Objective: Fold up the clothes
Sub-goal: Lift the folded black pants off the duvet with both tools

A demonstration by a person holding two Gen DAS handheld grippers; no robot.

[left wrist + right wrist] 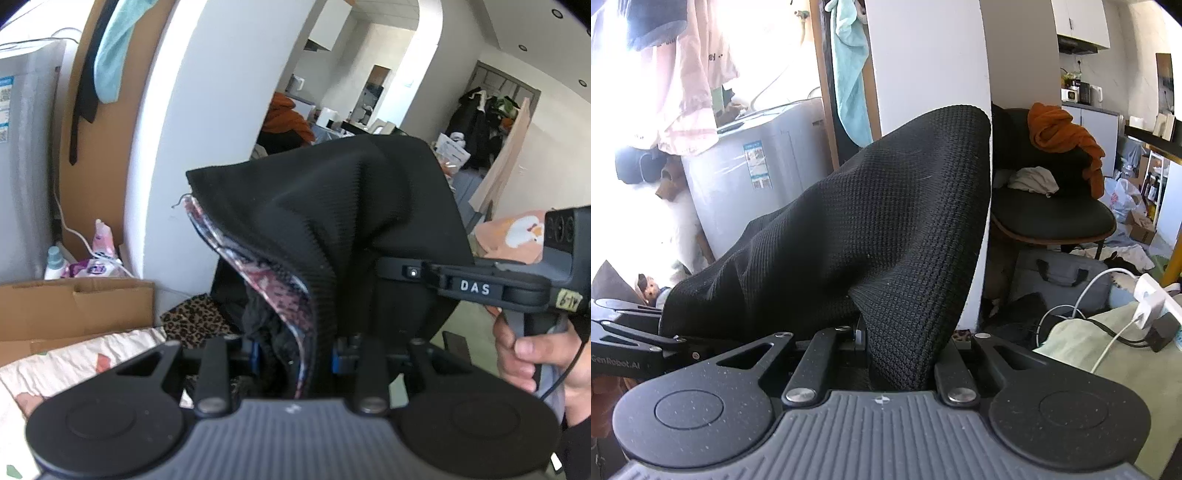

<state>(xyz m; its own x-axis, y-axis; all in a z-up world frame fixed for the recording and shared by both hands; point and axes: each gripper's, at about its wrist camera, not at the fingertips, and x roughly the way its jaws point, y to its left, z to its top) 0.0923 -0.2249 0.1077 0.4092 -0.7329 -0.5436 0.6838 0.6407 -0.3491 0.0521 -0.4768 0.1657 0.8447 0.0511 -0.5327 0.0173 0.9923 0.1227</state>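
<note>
both grippers pinch the black waffle-knit garment (871, 229) with its floral lining, holding it in the air: left gripper (295, 354) clamped on the lined edge, right gripper (882, 350) on a bunched fold, probably to spread it out for folding.

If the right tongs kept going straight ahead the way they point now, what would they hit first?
Beyond the black knit garment they already grip, probably the white pillar rising straight ahead behind it, though depth is hard to judge.

Daylight blows out the window (635, 110) at left; both fisheye views bend and darken toward their corners.
</note>
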